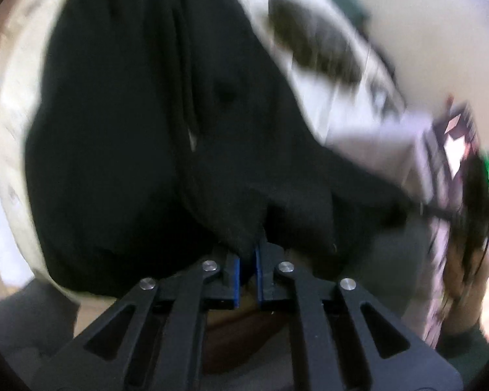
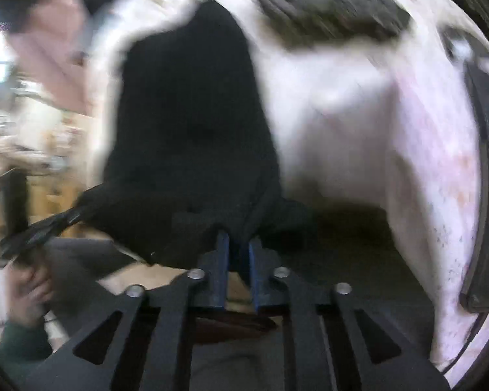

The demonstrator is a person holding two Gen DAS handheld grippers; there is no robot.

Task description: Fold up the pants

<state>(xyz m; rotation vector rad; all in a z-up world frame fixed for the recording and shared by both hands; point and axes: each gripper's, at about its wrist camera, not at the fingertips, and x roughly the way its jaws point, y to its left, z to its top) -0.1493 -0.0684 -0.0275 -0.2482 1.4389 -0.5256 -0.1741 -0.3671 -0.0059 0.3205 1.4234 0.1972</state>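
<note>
While each pinches black cloth: two grippers, left gripper (image 1: 248,254) and right gripper (image 2: 235,244), one pants (image 1: 130,114).

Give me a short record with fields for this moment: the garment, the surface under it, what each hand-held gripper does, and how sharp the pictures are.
garment: black soft fabric pants, bunched and partly lifted
surface: white cloth-covered surface with a dark grey patch
left hand-held gripper: blue pads pinch a fold of the pants
right hand-held gripper: blue pads pinch another edge of the pants
picture quality: both views blurred
fold: not yet done
</note>
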